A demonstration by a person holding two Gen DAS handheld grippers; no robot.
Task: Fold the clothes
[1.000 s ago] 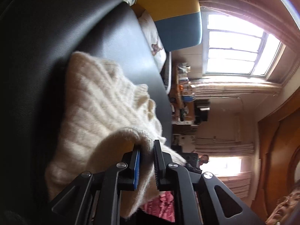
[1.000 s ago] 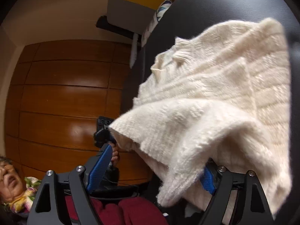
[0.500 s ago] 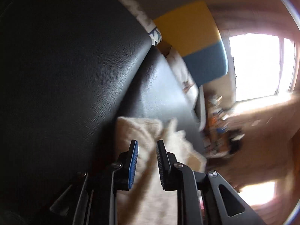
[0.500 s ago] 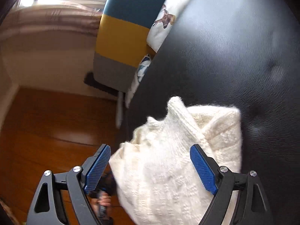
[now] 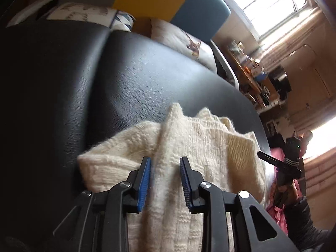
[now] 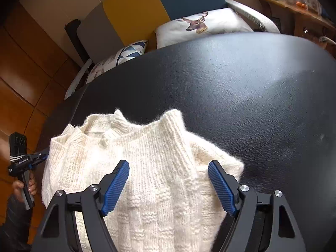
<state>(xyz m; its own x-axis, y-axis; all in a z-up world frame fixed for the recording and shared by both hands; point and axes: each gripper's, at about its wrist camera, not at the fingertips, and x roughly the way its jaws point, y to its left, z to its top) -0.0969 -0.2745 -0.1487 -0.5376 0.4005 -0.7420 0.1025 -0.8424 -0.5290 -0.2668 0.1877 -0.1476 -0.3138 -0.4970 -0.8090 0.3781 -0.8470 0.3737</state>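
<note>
Low in the right wrist view: right gripper [image 6: 168,185], jaws wide, empty, above a cream knit sweater [image 6: 151,168] heaped on a black leather surface [image 6: 241,96]. Low in the left wrist view: left gripper [image 5: 164,180], jaws narrowly apart over a raised ridge of knit, not clamping. Beyond, upper frame: a deer-print cushion [image 6: 201,28] and a yellow-and-blue panel [image 6: 147,6].
</note>
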